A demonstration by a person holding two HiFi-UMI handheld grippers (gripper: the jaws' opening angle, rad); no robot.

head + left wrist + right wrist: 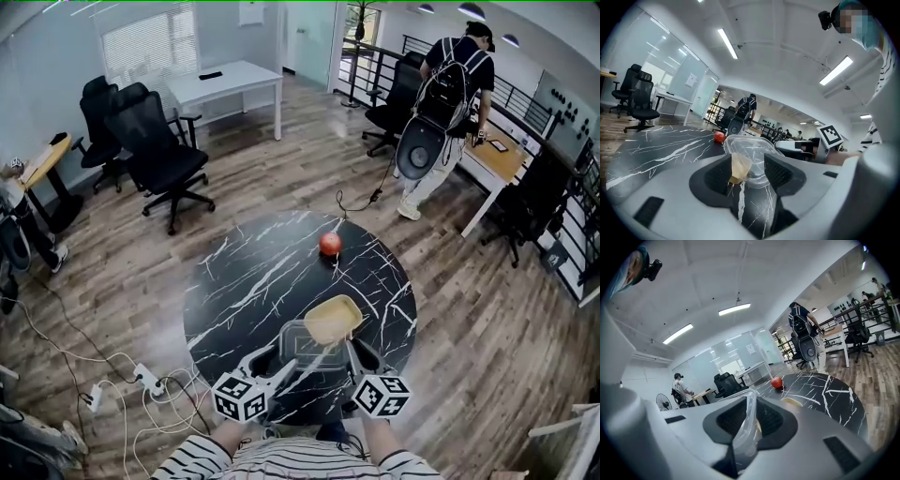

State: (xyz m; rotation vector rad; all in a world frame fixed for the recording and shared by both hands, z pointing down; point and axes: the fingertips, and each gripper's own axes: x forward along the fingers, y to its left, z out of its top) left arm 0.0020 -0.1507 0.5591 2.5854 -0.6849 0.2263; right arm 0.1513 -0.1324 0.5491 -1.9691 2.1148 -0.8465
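A clear plastic container (298,339) sits low over the near edge of the round black marble table (234,281), with a yellow lid (333,319) tilted up at its far right side. My left gripper (284,361) is shut on the container's near left rim. In the left gripper view the clear container (752,154) and a yellowish piece (738,169) fill the gap of that gripper (747,173). My right gripper (352,349) is shut on a thin clear rim (746,425) of the same container; something yellow shows just behind it. A red apple (329,244) lies further back on the table.
Black office chairs (159,155) and a white desk (225,84) stand at the far left. A person with a backpack (448,94) stands by a wooden desk (497,155) at the far right. Cables and a power strip (145,380) lie on the floor left of the table.
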